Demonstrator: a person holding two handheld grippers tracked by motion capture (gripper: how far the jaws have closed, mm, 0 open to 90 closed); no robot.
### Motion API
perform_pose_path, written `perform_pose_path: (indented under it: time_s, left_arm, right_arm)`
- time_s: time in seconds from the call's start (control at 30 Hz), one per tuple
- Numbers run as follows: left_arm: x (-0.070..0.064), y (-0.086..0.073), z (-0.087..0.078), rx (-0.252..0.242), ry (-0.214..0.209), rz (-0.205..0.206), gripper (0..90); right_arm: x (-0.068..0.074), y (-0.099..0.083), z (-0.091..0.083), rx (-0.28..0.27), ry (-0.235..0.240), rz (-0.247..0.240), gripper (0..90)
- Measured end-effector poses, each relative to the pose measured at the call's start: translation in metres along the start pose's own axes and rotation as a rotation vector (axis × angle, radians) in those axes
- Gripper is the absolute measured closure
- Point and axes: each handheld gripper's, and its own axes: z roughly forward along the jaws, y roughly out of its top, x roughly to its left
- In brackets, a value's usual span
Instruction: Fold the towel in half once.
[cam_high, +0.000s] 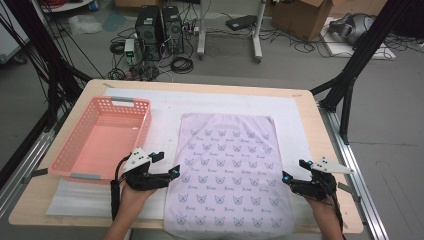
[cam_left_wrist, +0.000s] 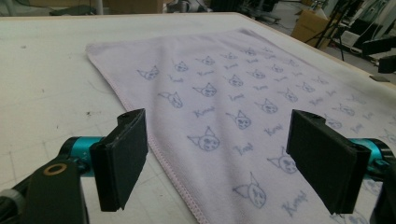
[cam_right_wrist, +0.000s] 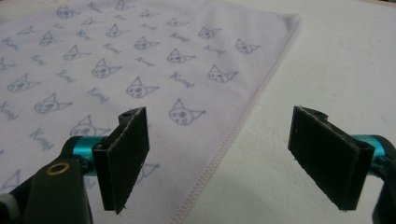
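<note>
A lavender towel (cam_high: 227, 170) printed with small cat faces lies flat on the white mat, its near end hanging over the table's front edge. My left gripper (cam_high: 168, 163) stands open at the towel's left edge, with nothing between its jaws. In the left gripper view the open gripper (cam_left_wrist: 217, 158) straddles the hem of the towel (cam_left_wrist: 243, 88). My right gripper (cam_high: 294, 170) is open at the towel's right edge. In the right gripper view the gripper (cam_right_wrist: 219, 158) spans the stitched hem, with the towel (cam_right_wrist: 140, 60) to the left and bare mat to the right.
A pink plastic basket (cam_high: 65, 155), with nothing in it, sits at the left of the mat, close behind my left gripper. The white mat (cam_high: 165, 107) covers most of the wooden table (cam_high: 320, 130). Computers, cables and boxes lie on the floor beyond.
</note>
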Motion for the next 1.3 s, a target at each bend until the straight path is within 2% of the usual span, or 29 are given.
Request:
perform_pose_path:
  time_s: [0.27, 0.37, 0.53, 0.67, 0.83, 0.9, 0.97, 1.07, 1.2, 1.3]
  left_arm:
    - [0.000, -0.002, 0.005, 0.026, -0.004, -0.010, 22.0]
    - [0.001, -0.001, 0.008, 0.019, -0.021, -0.045, 22.0]
    - [0.004, 0.004, 0.018, 0.031, -0.015, -0.073, 23.8]
    - [0.007, 0.009, 0.028, 0.047, -0.020, -0.095, 27.6]
    - [0.015, 0.022, 0.043, 0.049, 0.016, -0.128, 31.2]
    - [0.019, 0.027, 0.050, 0.064, 0.035, -0.111, 32.6]
    - [0.023, 0.031, 0.057, 0.064, 0.050, -0.116, 34.9]
    - [0.028, 0.035, 0.068, 0.096, 0.086, -0.117, 36.6]
    - [0.035, 0.039, 0.082, 0.132, 0.114, -0.106, 38.1]
    - [0.043, 0.037, 0.092, 0.168, 0.133, -0.113, 39.6]
  right_arm:
    - [0.002, 0.001, 0.008, 0.019, 0.017, -0.007, 19.1]
    - [-0.001, -0.001, 0.010, 0.033, 0.019, -0.002, 18.8]
    - [-0.007, -0.003, 0.013, 0.058, 0.019, 0.025, 18.7]
    - [-0.013, -0.001, 0.015, 0.048, 0.015, 0.058, 18.6]
    - [-0.015, 0.004, 0.020, 0.048, 0.019, 0.067, 18.6]
    - [-0.015, 0.007, 0.023, 0.054, 0.024, 0.059, 18.8]
    - [-0.016, 0.010, 0.028, 0.059, 0.023, 0.054, 19.1]
    - [-0.018, 0.015, 0.035, 0.056, 0.028, 0.056, 22.0]
    - [-0.023, 0.019, 0.044, 0.057, 0.016, 0.083, 27.5]
    - [-0.030, 0.020, 0.053, 0.098, -0.016, 0.113, 31.5]
